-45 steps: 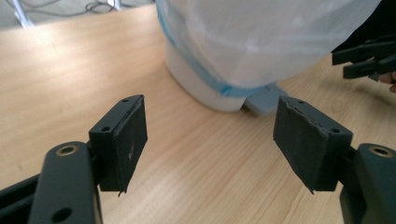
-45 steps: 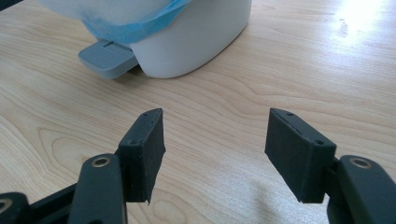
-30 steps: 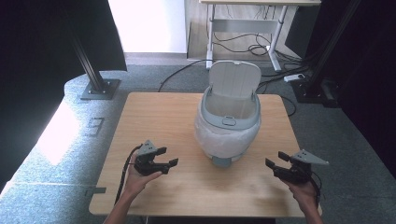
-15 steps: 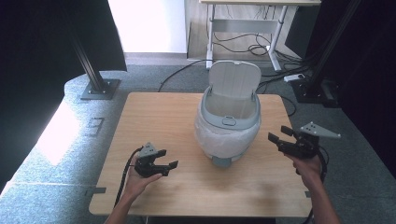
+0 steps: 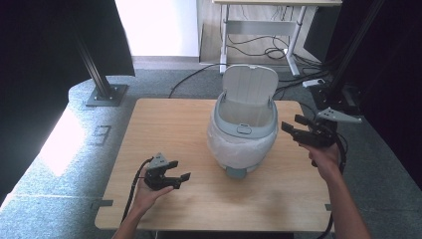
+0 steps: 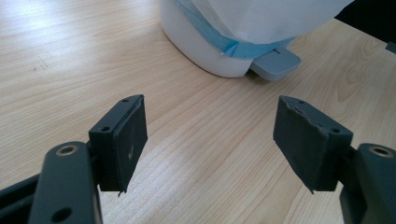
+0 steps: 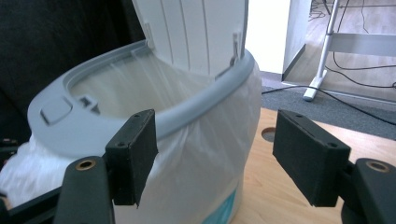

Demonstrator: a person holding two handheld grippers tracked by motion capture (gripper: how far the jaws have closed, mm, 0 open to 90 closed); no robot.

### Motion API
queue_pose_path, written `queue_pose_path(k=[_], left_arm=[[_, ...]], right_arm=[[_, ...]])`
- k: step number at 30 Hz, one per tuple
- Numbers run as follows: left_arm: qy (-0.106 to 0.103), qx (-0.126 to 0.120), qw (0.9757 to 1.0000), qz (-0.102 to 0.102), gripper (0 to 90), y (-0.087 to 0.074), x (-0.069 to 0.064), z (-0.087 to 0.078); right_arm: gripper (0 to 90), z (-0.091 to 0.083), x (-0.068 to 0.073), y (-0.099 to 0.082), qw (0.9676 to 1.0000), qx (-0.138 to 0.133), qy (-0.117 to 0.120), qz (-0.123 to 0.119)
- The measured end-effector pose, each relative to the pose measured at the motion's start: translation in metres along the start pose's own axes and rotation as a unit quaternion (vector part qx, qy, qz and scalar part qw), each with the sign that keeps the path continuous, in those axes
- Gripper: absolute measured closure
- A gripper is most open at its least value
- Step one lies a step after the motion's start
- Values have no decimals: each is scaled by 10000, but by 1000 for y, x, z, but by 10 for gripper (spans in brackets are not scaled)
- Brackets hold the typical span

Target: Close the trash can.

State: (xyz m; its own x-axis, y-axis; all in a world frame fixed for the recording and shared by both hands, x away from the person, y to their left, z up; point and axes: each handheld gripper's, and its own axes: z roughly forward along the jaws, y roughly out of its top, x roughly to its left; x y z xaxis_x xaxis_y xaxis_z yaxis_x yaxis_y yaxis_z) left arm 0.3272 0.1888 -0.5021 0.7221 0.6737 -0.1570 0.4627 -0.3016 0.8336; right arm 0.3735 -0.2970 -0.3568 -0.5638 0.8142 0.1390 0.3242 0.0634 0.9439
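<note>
Grey plastic pedal bin (image 5: 244, 132), white liner, lid up for access: beside spread, empty right tool (image 5: 301, 133); left tool (image 5: 175, 178) spread, idle.

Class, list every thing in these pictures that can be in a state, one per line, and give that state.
Bin lid: open, tipped up and back.
Bin: upright on the table, rim ring in place.
Bin liner: fitted, white plastic folded over and hanging outside.
Pedal: resting, nothing on it.
Left gripper: open, holding nothing, low over the table.
Right gripper: open, holding nothing, raised beside the bin's rim.
</note>
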Motion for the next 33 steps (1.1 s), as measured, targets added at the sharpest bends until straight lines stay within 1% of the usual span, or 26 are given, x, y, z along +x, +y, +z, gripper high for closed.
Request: queue_pose_path(k=[10, 15, 24, 29, 33], left_arm=[[-36, 70, 10000, 14, 258, -2, -2, 4], [-43, 68, 10000, 10, 258, -2, -1, 3], [-40, 80, 10000, 1, 258, -3, -1, 3], [-44, 73, 10000, -18, 258, -3, 0, 3], [-39, 85, 10000, -32, 258, -4, 0, 3]], right_arm=[[296, 22, -3, 24, 9999, 104, 73, -15], [294, 31, -5, 29, 9999, 125, 102, 23], [293, 42, -9, 34, 9998, 166, 112, 72], [293, 48, -12, 41, 9997, 136, 157, 126], [286, 55, -14, 50, 9996, 144, 198, 143]])
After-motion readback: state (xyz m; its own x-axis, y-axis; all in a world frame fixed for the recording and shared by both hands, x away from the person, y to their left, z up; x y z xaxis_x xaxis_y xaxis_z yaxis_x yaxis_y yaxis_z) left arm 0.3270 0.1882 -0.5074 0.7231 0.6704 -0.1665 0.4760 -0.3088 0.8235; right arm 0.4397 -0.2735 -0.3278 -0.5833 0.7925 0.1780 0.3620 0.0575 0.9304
